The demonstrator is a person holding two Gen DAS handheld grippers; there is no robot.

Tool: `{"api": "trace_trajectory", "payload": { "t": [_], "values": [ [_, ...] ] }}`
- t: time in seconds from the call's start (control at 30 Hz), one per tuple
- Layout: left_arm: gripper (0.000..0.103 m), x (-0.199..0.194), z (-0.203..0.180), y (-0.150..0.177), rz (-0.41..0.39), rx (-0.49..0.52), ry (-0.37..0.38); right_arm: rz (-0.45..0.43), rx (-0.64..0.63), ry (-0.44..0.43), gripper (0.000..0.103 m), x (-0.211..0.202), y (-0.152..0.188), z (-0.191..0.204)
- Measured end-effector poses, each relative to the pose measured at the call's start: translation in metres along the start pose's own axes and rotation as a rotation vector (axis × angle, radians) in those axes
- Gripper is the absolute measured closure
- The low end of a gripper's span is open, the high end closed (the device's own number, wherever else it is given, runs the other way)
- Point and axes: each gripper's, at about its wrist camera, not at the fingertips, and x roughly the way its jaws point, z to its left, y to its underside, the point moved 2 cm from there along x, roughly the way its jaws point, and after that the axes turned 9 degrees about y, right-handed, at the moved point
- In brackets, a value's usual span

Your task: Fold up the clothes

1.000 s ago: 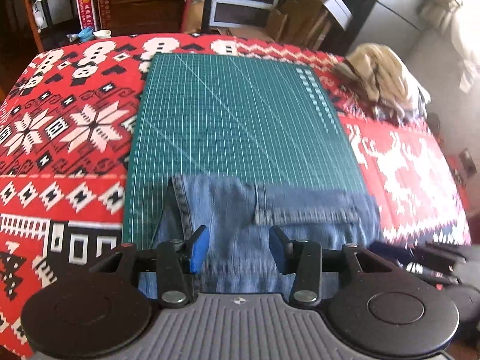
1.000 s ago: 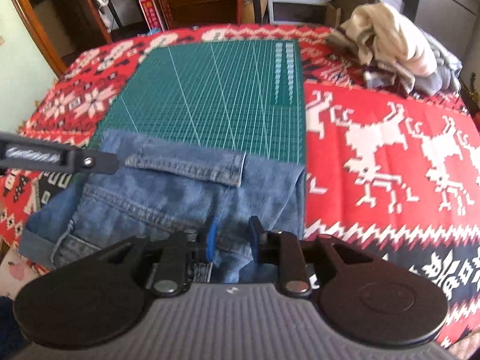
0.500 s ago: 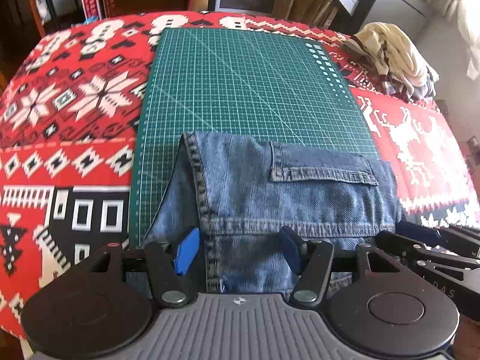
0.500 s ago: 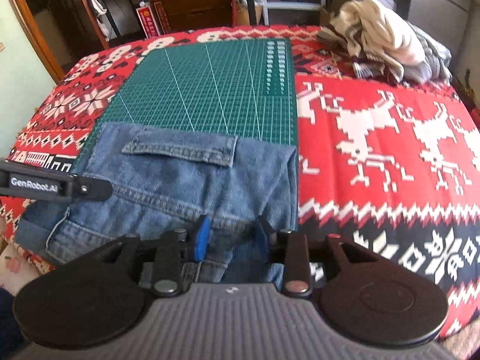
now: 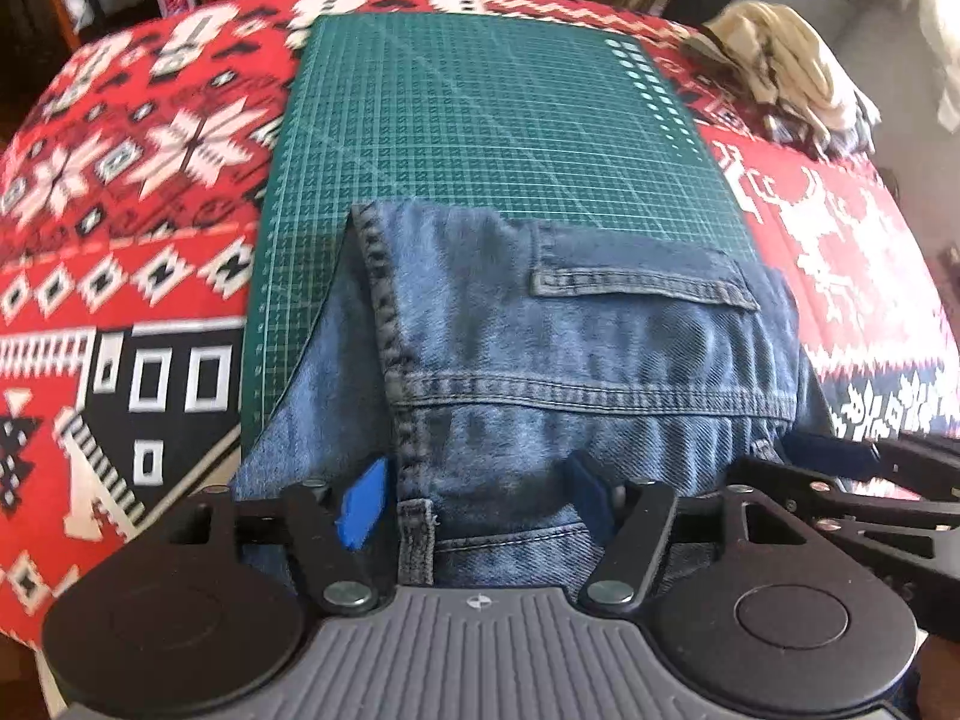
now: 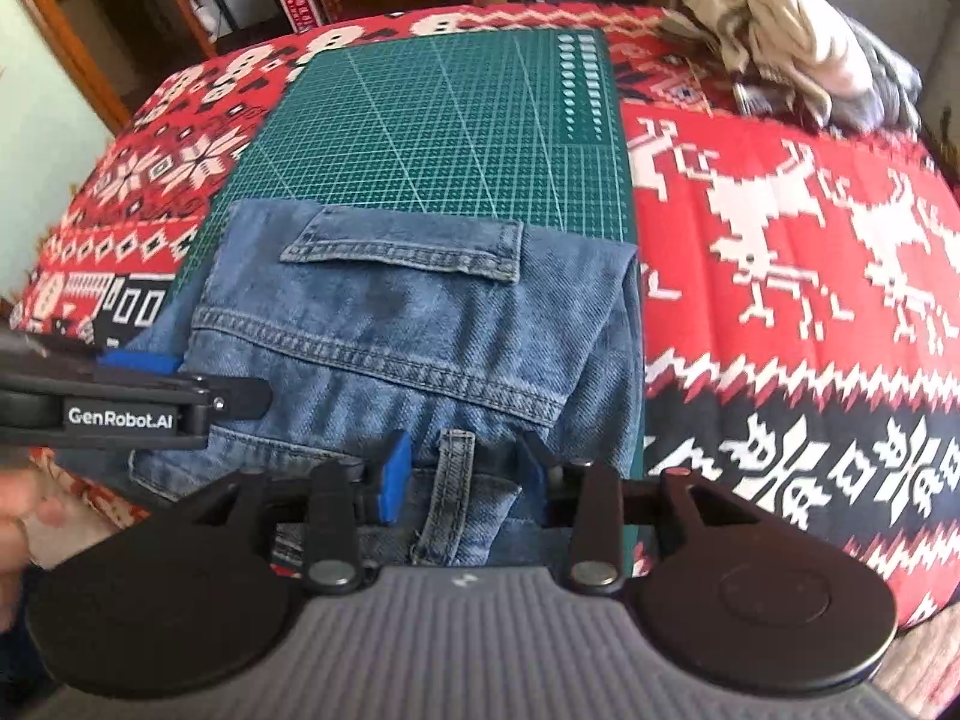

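Red patterned blanket [image 5: 138,252] covers the whole surface, with a green cutting mat [image 5: 480,132] laid down its middle. Folded blue jeans [image 5: 570,360] lie on the mat's near end, flap pocket up, their near part spilling past the mat's near edge. A heap of pale clothes [image 6: 792,54] sits beyond the mat's far right corner. The left gripper [image 5: 477,495] spreads wide over the denim; the right gripper [image 6: 462,471] stands narrower, a belt loop [image 6: 453,474] between its jaws, not clamped.
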Motion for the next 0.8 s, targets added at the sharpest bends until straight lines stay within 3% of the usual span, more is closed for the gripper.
{"api": "trace_trajectory", "payload": {
  "t": [0.1,0.37,0.5,0.6,0.67,0.8],
  "values": [
    [0.036,-0.001,0.009,-0.002,0.006,-0.034,0.038,0.016,0.046,-0.025,0.052,0.000,0.002,-0.011],
    [0.030,0.000,0.008,-0.001,-0.006,-0.012,0.018,-0.006,0.105,-0.017,0.052,-0.017,0.001,-0.028],
    [0.020,0.002,0.006,-0.001,-0.006,-0.004,0.024,-0.018,0.141,-0.014,0.052,-0.023,-0.009,-0.032],
    [0.017,0.004,0.002,-0.001,-0.008,0.013,0.012,-0.013,0.156,-0.006,0.062,-0.019,-0.018,-0.030],
    [0.016,0.004,0.003,0.000,-0.010,0.011,0.017,0.015,0.159,-0.008,0.080,-0.008,-0.020,-0.026],
    [0.016,0.004,0.004,0.000,-0.012,0.008,0.024,0.037,0.167,-0.016,0.084,-0.001,-0.016,-0.030]
  ]
}}
